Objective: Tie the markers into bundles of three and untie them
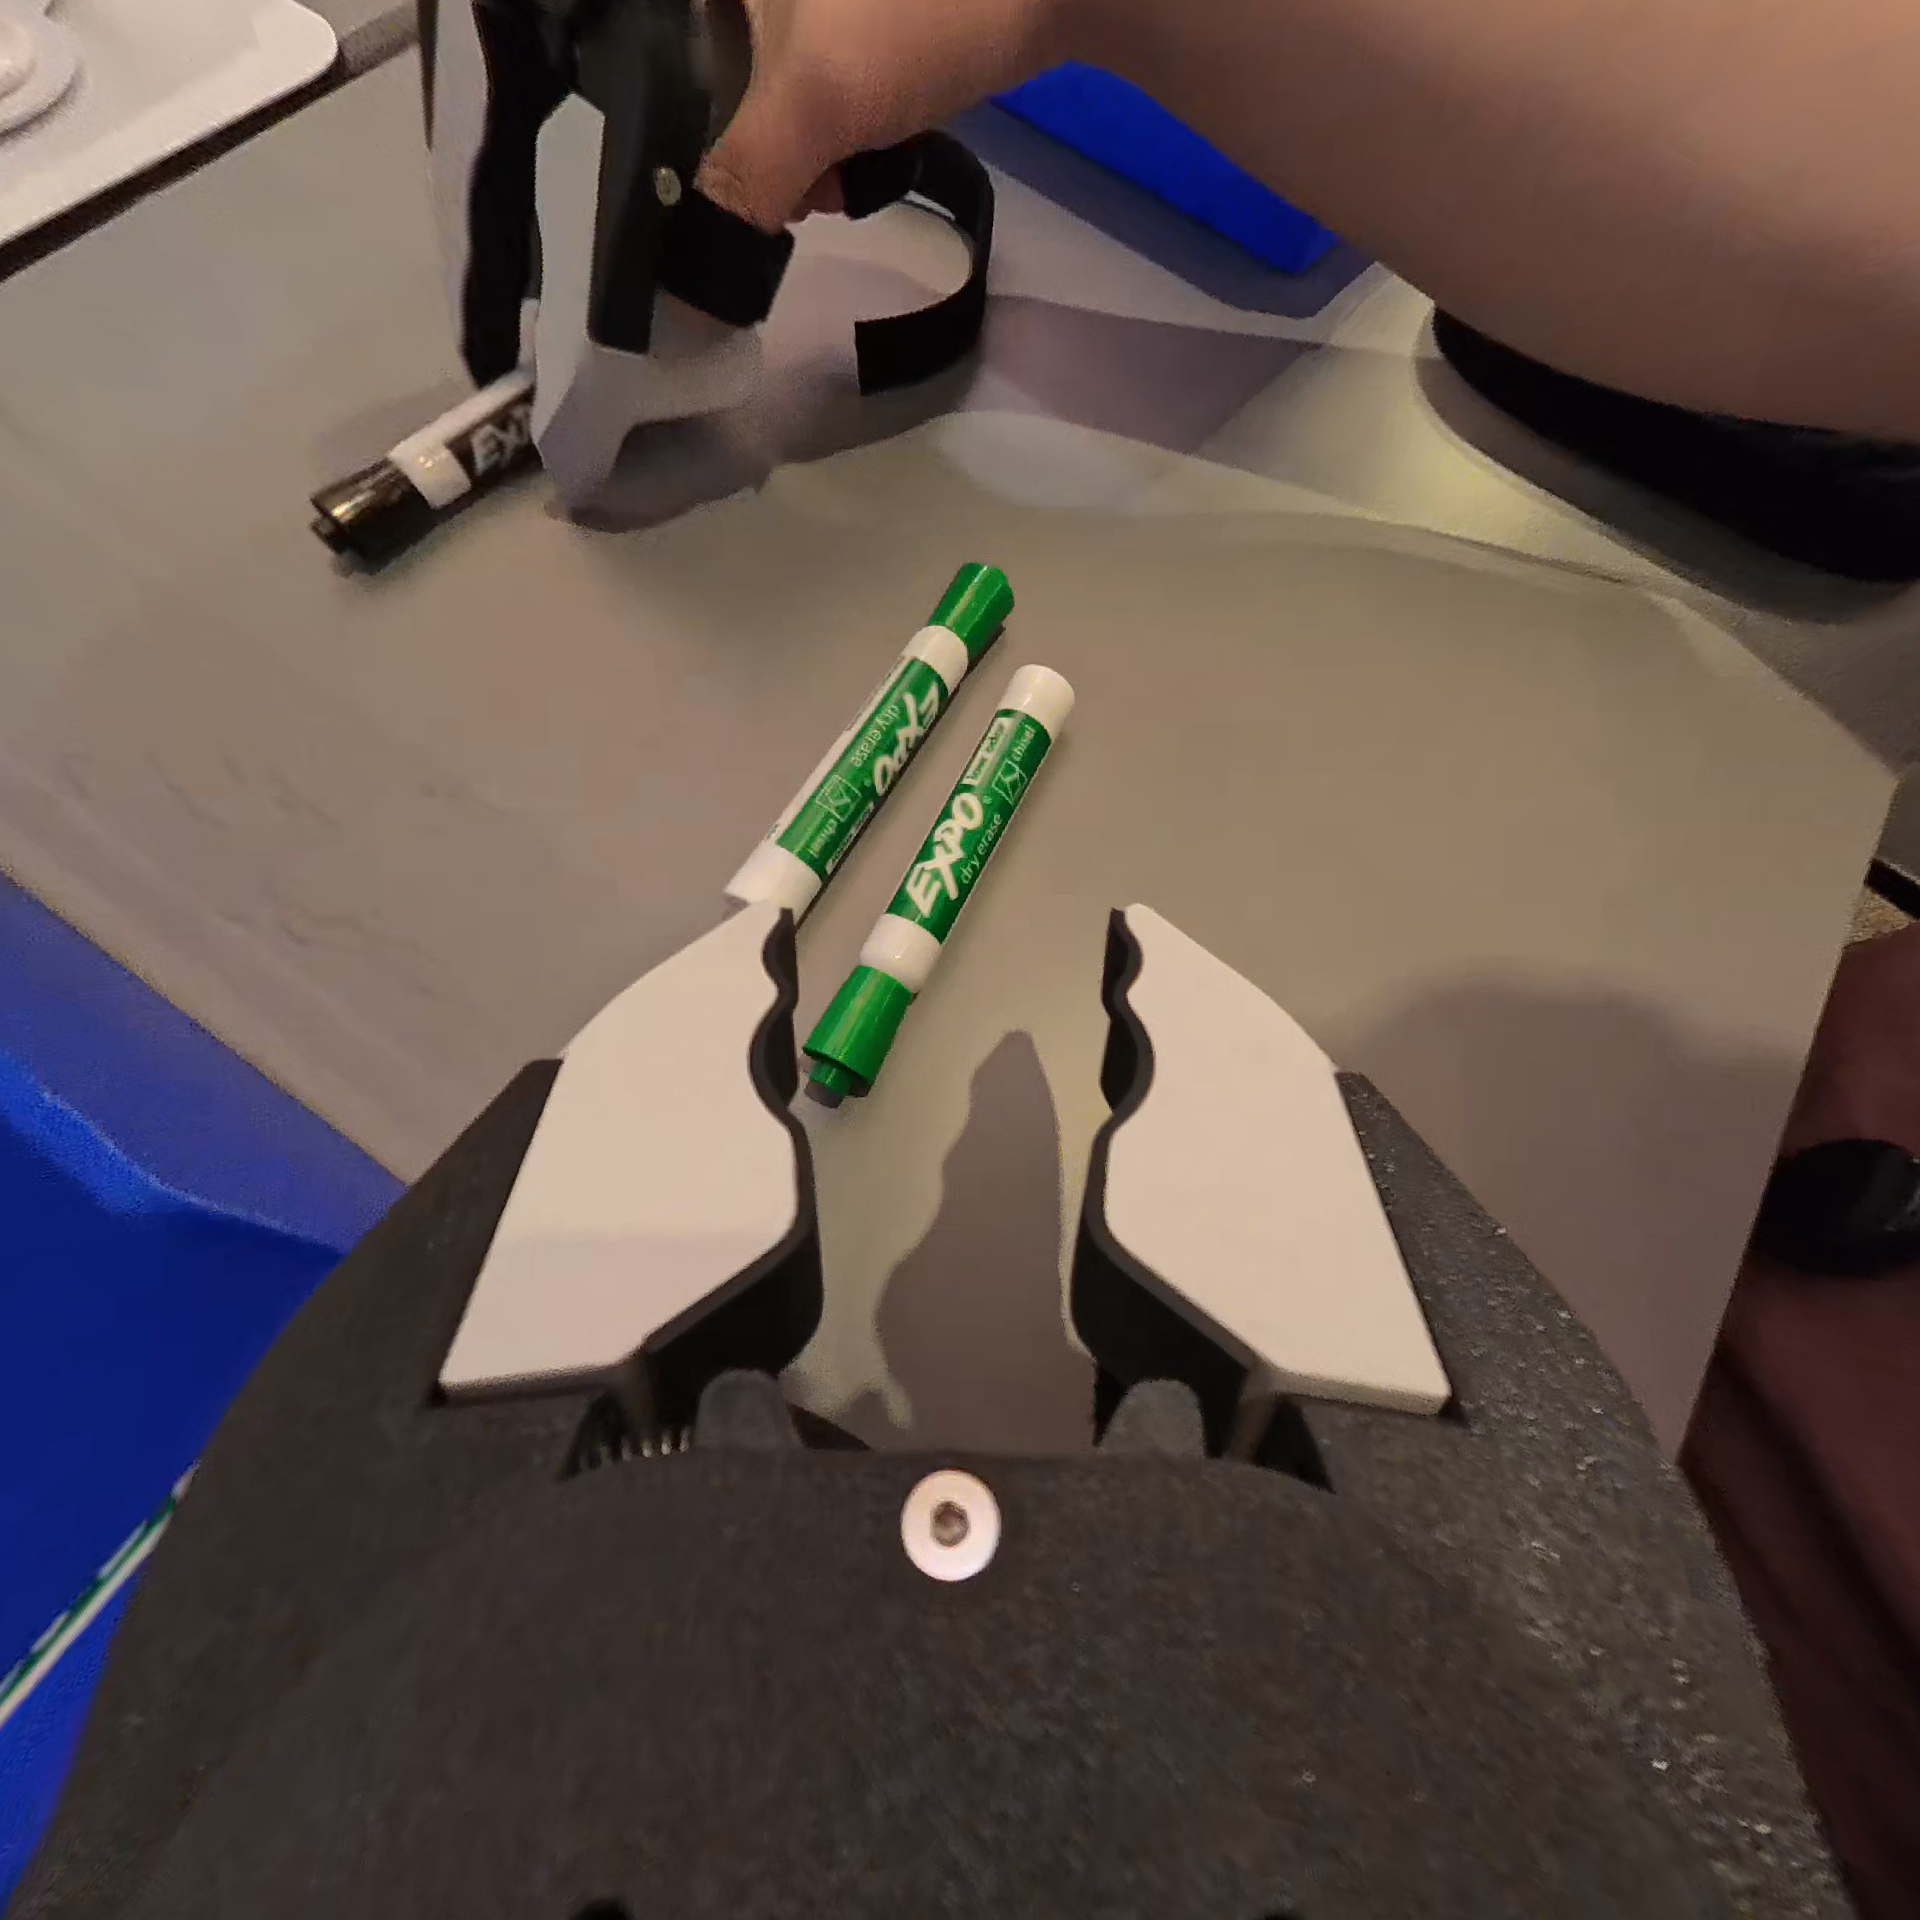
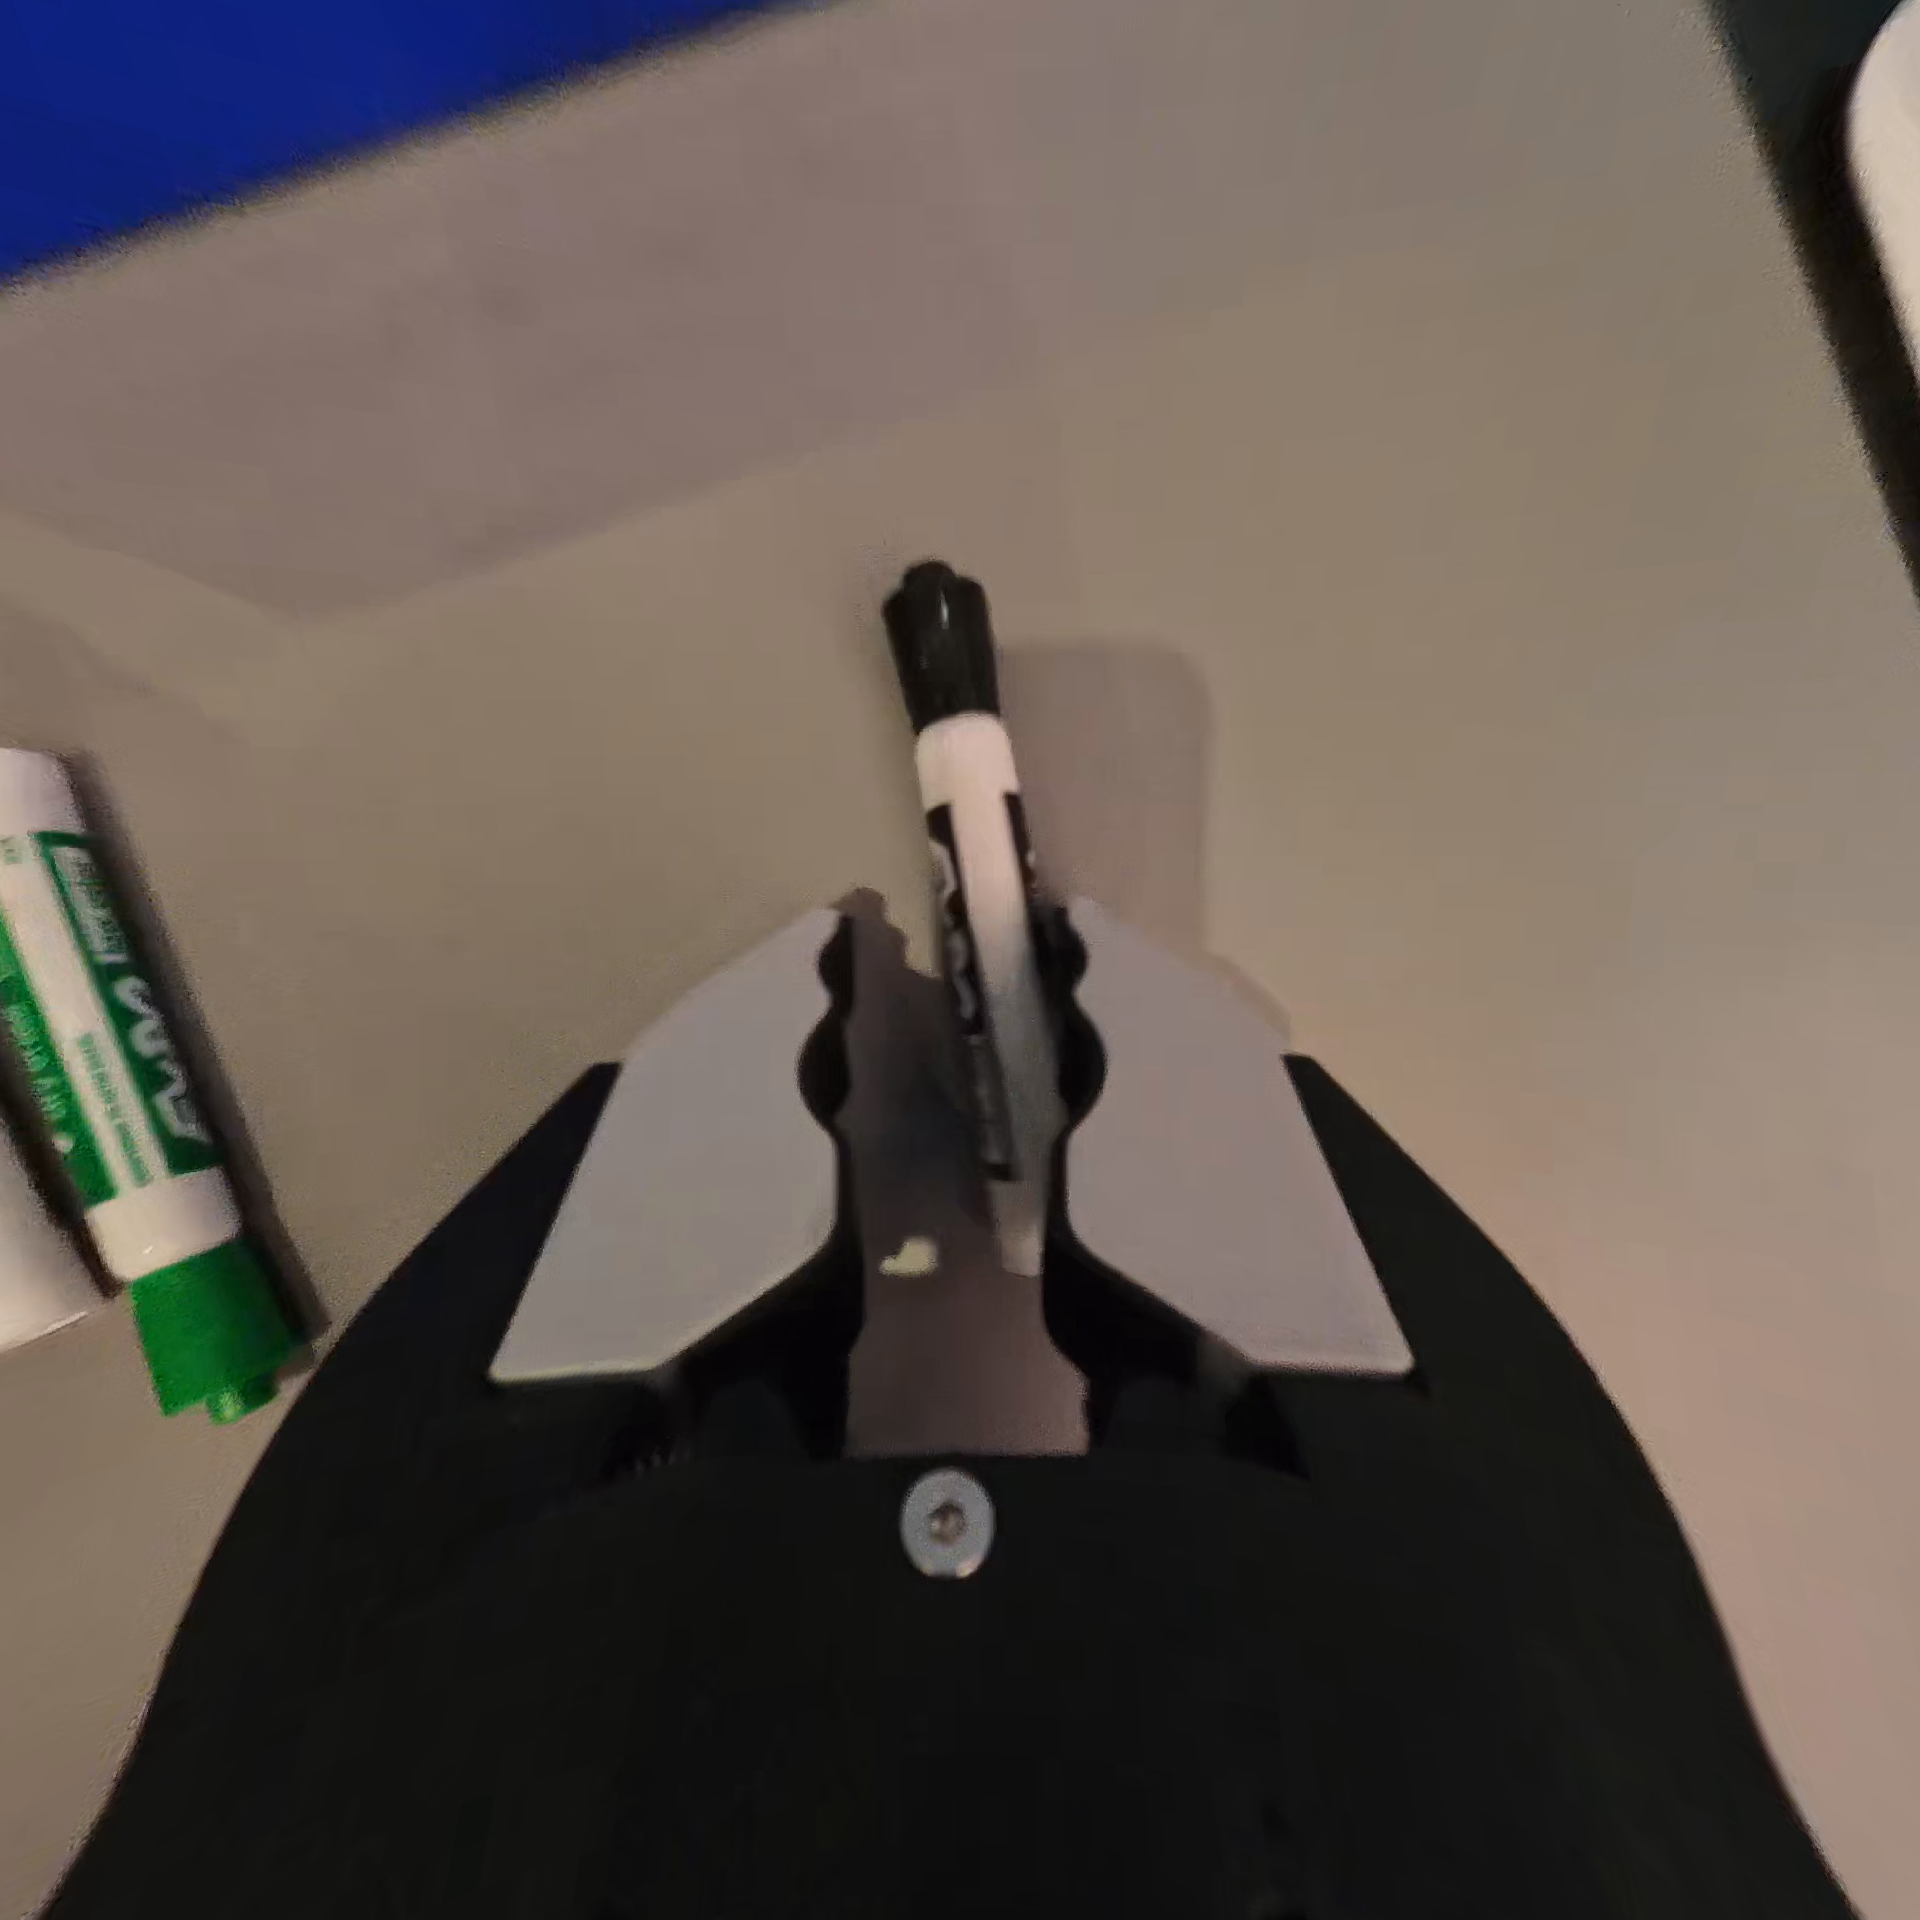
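left wrist: high, angled down | right wrist: low, close | shared: green markers (image 1: 935, 821) (image 2: 135, 1091), black marker (image 1: 416, 473) (image 2: 961, 821)

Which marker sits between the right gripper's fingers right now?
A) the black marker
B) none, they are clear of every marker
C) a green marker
A: in the right wrist view the black marker lies between the open fingers of the right gripper, while the green markers lie off to the side.
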The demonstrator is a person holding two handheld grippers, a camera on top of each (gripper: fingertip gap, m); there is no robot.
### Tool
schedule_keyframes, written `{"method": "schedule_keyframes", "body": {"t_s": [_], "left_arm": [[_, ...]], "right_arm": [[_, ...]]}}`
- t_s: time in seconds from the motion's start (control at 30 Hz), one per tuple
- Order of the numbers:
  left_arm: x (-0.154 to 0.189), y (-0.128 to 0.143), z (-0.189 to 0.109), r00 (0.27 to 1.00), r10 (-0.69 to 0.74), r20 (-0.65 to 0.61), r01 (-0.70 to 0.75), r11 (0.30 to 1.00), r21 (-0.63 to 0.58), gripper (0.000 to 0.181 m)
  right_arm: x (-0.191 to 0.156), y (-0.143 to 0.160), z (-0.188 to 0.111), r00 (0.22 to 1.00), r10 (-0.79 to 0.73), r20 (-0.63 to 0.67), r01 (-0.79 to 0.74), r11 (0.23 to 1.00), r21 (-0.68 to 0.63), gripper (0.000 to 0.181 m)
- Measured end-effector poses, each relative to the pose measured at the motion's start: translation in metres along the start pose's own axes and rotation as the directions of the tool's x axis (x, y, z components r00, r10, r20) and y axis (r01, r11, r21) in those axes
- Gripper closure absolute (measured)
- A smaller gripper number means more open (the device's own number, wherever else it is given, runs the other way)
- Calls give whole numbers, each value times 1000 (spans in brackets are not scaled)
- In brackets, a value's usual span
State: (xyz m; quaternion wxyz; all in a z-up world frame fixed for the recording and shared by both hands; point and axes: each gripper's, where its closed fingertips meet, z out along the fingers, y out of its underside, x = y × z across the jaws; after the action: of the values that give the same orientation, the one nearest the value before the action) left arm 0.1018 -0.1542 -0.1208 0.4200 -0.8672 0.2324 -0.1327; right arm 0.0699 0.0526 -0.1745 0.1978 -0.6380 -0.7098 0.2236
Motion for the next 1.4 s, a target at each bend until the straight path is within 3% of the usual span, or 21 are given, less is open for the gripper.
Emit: {"method": "schedule_keyframes", "body": {"t_s": [0.03, 0.13, 0.3, 0.53, 0.6, 0.73, 0.93, 1.13, 1.2, 1.23, 1.33, 1.4], "left_arm": [[1, 1, -2, 1000, -6, -4, 6, 1000, 11, 126], [1, 9, -3, 1000, -19, 2, 19, 1000, -1, 126], [3, 15, 2, 1000, -15, -18, 15, 1000, -17, 125], [3, 15, 4, 1000, -7, -22, 6, 1000, -20, 125], [2, 16, 4, 1000, -6, -18, 6, 1000, -28, 125], [1, 19, 2, 1000, -7, -20, 7, 999, -36, 125], [1, 21, 3, 1000, 3, -18, -4, 998, -62, 125], [0, 23, 6, 1000, 11, -21, -13, 996, -84, 125], [0, 23, 8, 1000, 13, -23, -15, 996, -89, 125], [0, 22, 9, 1000, 15, -26, -17, 996, -90, 125], [4, 22, 13, 999, 24, -40, -27, 995, -98, 126], [6, 21, 15, 999, 31, -45, -35, 994, -103, 126]], "right_arm": [[-4, -2, -2, 1000, -10, 18, 10, 1000, 17, 161], [-29, 4, -5, 994, -15, 108, 16, 1000, -8, 161], [-59, 20, -13, 987, -93, 128, 101, 994, -52, 161], [-80, 38, -24, 969, -161, 190, 181, 978, -98, 161], [-87, 40, -23, 961, -166, 220, 192, 976, -100, 154], [-88, 35, -21, 965, -157, 211, 177, 981, -80, 137], [-92, 24, -22, 959, -176, 222, 183, 983, -11, 138], [-119, 0, -42, 920, -248, 304, 203, 964, 172, 146], [-99, -2, -38, 943, -263, 204, 231, 959, 166, 147], [-89, -5, -36, 954, -237, 184, 205, 963, 175, 148], [-80, -8, -26, 954, -51, 294, 11, 991, 137, 148], [-76, -7, -19, 946, -9, 324, -27, 994, 106, 148]]}}
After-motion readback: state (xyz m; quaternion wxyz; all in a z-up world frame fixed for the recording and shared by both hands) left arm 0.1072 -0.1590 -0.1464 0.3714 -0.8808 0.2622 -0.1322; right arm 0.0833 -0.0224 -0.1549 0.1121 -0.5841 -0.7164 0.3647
